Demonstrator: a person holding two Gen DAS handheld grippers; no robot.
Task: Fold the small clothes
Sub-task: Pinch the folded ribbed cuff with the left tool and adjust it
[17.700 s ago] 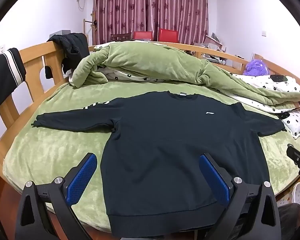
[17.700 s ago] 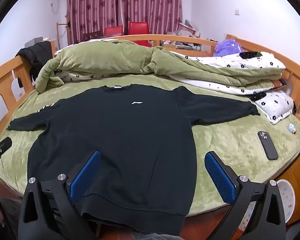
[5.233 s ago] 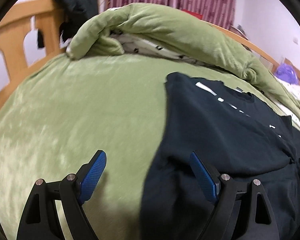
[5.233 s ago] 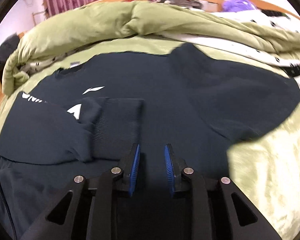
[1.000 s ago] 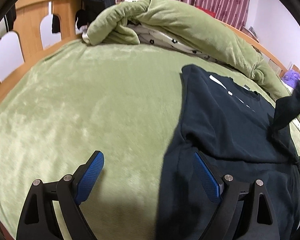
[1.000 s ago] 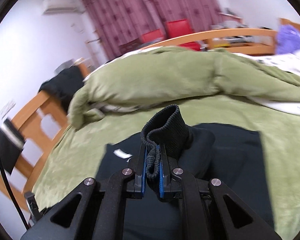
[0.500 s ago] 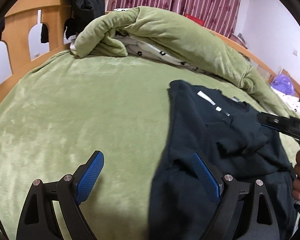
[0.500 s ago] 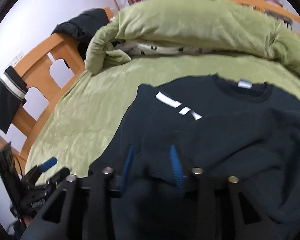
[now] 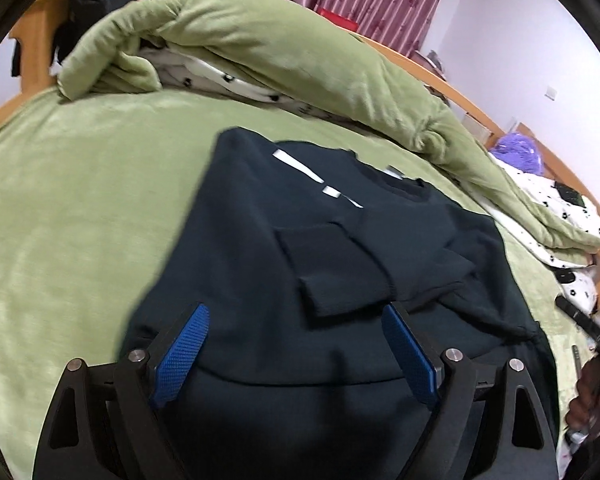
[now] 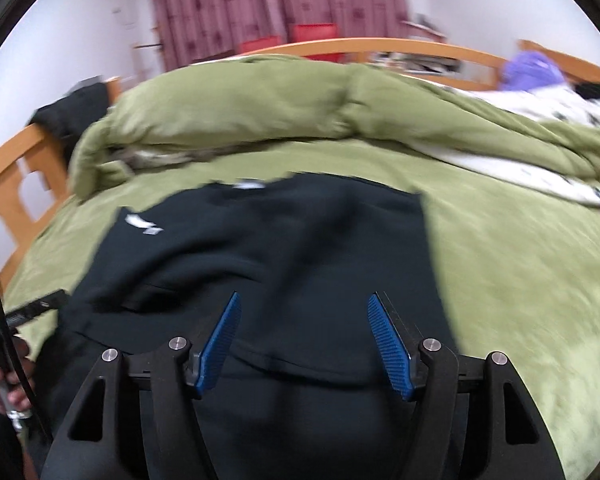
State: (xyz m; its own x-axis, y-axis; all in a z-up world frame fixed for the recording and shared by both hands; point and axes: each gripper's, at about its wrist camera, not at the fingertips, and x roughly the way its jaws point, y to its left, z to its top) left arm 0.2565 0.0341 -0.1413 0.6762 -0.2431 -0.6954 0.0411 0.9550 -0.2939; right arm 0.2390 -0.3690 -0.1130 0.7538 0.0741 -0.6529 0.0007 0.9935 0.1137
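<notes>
A black sweatshirt [image 9: 260, 248] lies on the green bedspread [image 9: 80, 184] with both sleeves folded in across its chest; it also shows in the right wrist view [image 10: 320, 240]. The right sleeve's ribbed cuff [image 9: 340, 280] lies on top near the middle. My left gripper [image 9: 296, 356] is open and empty above the sweatshirt's lower left part. My right gripper [image 10: 304, 344] is open and empty above the sweatshirt's lower right part, with the view blurred by motion.
A rolled green duvet [image 9: 260, 48] with a white spotted lining lies across the back of the bed. A wooden bed frame [image 10: 8, 184] runs along the left. A purple plush [image 9: 520, 152] sits at the far right. Bare bedspread [image 10: 520, 280] lies right of the sweatshirt.
My right gripper held the right sleeve's cuff, laid it across the chest, let go, opened and pulled back toward the hem. My left gripper stayed open and shifted right over the sweatshirt.
</notes>
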